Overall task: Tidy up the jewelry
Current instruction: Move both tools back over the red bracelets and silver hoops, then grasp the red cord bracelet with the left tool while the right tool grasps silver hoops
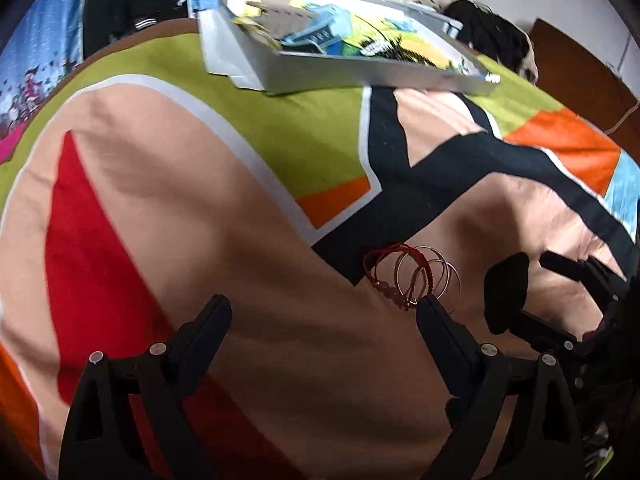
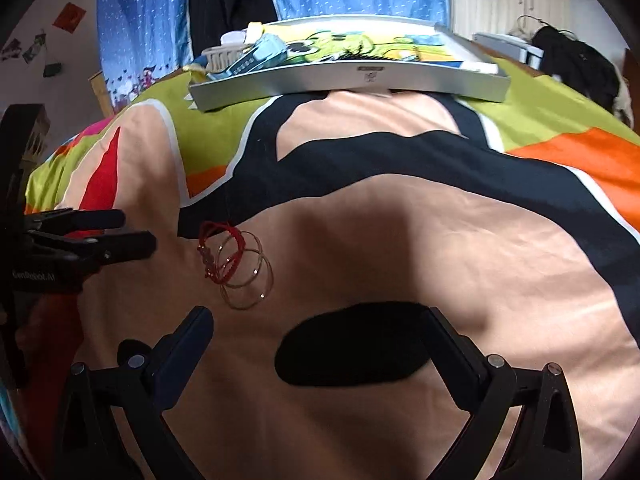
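A small heap of jewelry (image 1: 412, 276) (image 2: 236, 268) lies on the peach part of the bedspread: red cord bracelets tangled with thin gold hoops. My left gripper (image 1: 323, 312) is open, and its right fingertip sits just in front of the heap. In the right wrist view the left gripper (image 2: 136, 231) comes in from the left, short of the bracelets. My right gripper (image 2: 316, 320) is open and holds nothing, with the heap off its left finger. It shows at the right edge of the left wrist view (image 1: 536, 288).
A shallow grey tray (image 1: 360, 76) (image 2: 352, 80) with a cartoon lining rests at the far side of the bed and holds a blue item and a white basket. Dark clothing (image 2: 572, 60) lies at the back right. A black oval patch (image 2: 352, 344) is printed on the bedspread.
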Demonstrator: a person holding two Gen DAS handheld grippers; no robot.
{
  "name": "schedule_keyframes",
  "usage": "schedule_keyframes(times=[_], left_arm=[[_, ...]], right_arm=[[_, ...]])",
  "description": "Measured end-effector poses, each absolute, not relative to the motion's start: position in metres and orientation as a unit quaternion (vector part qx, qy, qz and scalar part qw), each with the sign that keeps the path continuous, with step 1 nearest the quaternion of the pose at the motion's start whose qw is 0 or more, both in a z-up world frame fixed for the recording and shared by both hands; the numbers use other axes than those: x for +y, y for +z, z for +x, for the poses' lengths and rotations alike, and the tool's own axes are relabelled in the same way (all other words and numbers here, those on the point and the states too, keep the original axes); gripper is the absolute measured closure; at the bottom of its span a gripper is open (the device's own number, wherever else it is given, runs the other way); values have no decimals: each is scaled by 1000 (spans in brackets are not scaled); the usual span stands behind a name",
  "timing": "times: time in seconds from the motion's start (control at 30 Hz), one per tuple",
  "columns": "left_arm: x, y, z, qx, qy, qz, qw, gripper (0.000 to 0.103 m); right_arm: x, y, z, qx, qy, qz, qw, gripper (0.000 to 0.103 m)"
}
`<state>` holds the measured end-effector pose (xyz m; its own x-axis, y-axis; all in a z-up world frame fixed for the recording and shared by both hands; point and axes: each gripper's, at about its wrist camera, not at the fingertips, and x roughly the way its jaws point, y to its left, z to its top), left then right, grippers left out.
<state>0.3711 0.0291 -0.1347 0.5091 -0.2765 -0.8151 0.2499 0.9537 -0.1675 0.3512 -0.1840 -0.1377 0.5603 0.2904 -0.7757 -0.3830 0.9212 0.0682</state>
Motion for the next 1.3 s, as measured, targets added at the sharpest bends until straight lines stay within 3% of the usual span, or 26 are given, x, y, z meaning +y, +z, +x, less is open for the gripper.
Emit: schedule_keyframes(times=[0.13,0.2,0.27,0.33,0.4,0.5,0.67,0.83,1.0,1.3], left_arm=[[21,-137,380,467,-171,14,868,13],[16,-138,384,462,-185,24,867,15],[11,-139,387,456,-198,38,867,23],[6,-140,390,457,-211,48,863,33],[1,-143,393,458,-228,57,857,49],[-4,-150,398,464,-251,63,847,65],[-5,-156,409,475,-266,43,838,73],[-14,-162,416,489,-275,44,827,81],[-15,-166,423,500,-261,42,825,94],[-3,-171,417,498,-243,-18,832,101]], right_arm=[[-177,-144,361,436,200,-60,875,2],[-176,-148,366,444,207,-58,870,15],[-174,-153,371,454,214,-57,863,37],[-171,-158,374,462,222,-56,857,44],[-170,-159,375,464,228,-58,854,46],[-167,-161,377,465,235,-63,851,54],[-164,-163,381,470,241,-64,846,68],[-162,-166,384,477,242,-69,842,71],[-160,-170,389,484,229,-69,842,83],[-157,-171,379,469,216,-68,854,94]])
